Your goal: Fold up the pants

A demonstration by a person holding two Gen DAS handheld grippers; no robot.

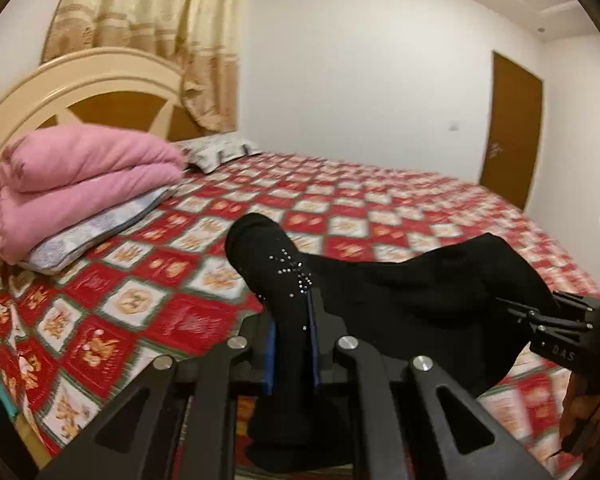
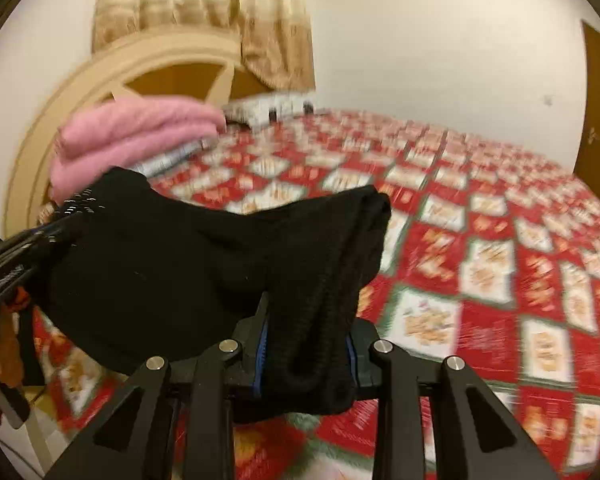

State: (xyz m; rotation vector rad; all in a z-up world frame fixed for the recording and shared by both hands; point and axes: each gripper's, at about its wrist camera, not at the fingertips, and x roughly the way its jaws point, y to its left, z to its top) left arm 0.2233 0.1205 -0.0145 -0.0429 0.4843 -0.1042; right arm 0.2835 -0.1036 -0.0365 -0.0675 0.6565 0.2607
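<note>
The black pants (image 1: 412,292), with small rhinestones near one end, hang in the air above the bed (image 1: 260,208), stretched between both grippers. My left gripper (image 1: 292,344) is shut on the rhinestone end, the cloth bunched up between its blue pads. My right gripper (image 2: 306,356) is shut on the other end of the pants (image 2: 204,264), thick folds filling its jaws. Each gripper shows in the other's view: the right one (image 1: 556,320) at the right edge, the left one (image 2: 24,252) at the left edge.
The bed has a red, white and green checked cover (image 2: 480,240). A folded pink blanket (image 1: 84,184) lies on a grey pillow near the cream headboard (image 1: 80,76). A patterned pillow (image 1: 220,150), beige curtains (image 1: 160,12) and a brown door (image 1: 512,128) stand behind.
</note>
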